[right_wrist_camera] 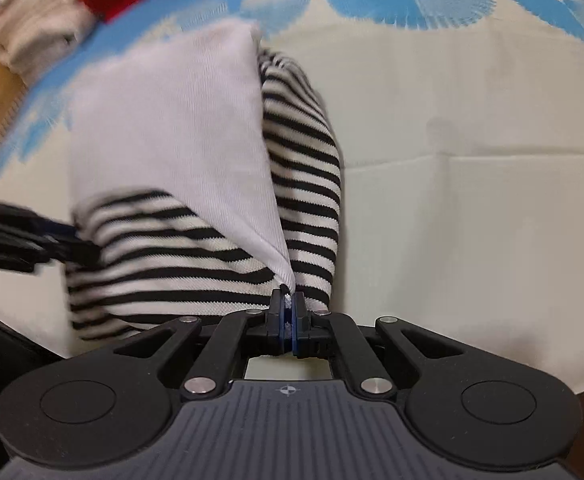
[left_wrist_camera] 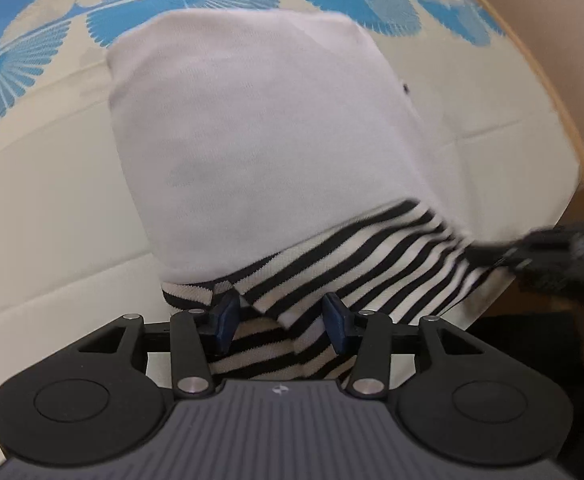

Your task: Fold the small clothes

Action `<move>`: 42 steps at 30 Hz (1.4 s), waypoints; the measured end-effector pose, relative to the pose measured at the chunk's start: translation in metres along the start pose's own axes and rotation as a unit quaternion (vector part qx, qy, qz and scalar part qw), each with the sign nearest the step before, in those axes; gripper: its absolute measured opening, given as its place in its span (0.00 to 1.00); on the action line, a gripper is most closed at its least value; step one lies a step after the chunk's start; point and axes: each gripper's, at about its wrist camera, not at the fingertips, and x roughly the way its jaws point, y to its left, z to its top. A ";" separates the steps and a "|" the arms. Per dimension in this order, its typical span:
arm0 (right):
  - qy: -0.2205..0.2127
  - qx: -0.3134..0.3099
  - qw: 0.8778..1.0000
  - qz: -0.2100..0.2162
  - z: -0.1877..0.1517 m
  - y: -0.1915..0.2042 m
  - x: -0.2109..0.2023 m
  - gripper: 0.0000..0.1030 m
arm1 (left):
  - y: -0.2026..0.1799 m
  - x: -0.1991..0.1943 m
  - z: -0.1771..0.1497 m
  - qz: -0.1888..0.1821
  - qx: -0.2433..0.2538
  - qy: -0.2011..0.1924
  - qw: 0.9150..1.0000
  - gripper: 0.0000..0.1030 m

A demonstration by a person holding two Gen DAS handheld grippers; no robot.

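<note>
A small garment with a white body (left_wrist_camera: pixel 259 128) and black-and-white striped sleeves (left_wrist_camera: pixel 372 264) lies on the table. In the left wrist view my left gripper (left_wrist_camera: pixel 279 322) is open, its blue pads on either side of striped cloth at the near edge. In the right wrist view my right gripper (right_wrist_camera: pixel 287 312) is shut on the garment's near corner, where white cloth (right_wrist_camera: pixel 163 128) meets a striped sleeve (right_wrist_camera: pixel 304 184). The left gripper shows blurred at the left (right_wrist_camera: pixel 31 240); the right gripper shows blurred at the right (left_wrist_camera: pixel 548 256).
A cream tablecloth with blue fan patterns (left_wrist_camera: pixel 51 152) covers the table. A wooden table edge (left_wrist_camera: pixel 552 96) runs along the right. A pile of beige and red clothes (right_wrist_camera: pixel 43 12) sits at the far left corner in the right wrist view.
</note>
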 end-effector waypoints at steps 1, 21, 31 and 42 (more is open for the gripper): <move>0.006 -0.007 1.000 -0.004 -0.001 0.004 0.004 0.02 | 0.006 -0.010 0.002 -0.013 -0.016 -0.016 1.000 0.49; 0.014 -0.042 0.999 -0.007 0.009 0.017 0.015 0.02 | 0.060 0.034 0.063 0.052 -0.163 -0.099 0.980 0.27; -0.211 0.054 0.975 0.046 0.038 0.006 -0.050 0.30 | 0.074 -0.033 0.049 -0.018 -0.183 -0.144 0.972 0.40; -0.173 0.169 0.966 0.093 0.131 -0.001 0.031 0.43 | 0.090 -0.044 0.036 0.001 -0.178 -0.138 0.974 0.40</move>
